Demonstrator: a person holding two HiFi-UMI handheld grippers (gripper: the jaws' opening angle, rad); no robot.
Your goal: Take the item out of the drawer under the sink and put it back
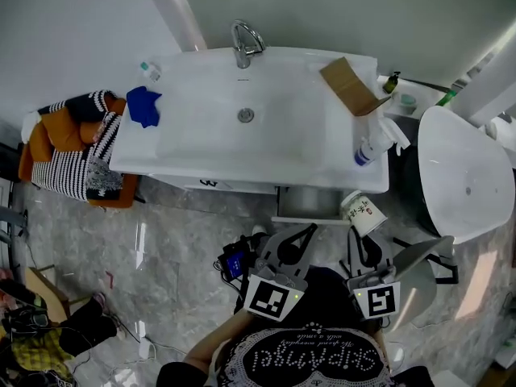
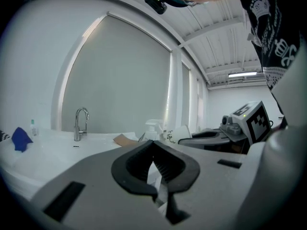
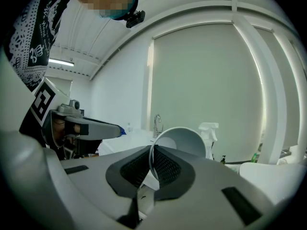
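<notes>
Right gripper fingers pinch the cup by its rim, just outside the seemingly open drawer below the sink, left gripper fingers pressed together empty: removal looks done, return remains.
</notes>
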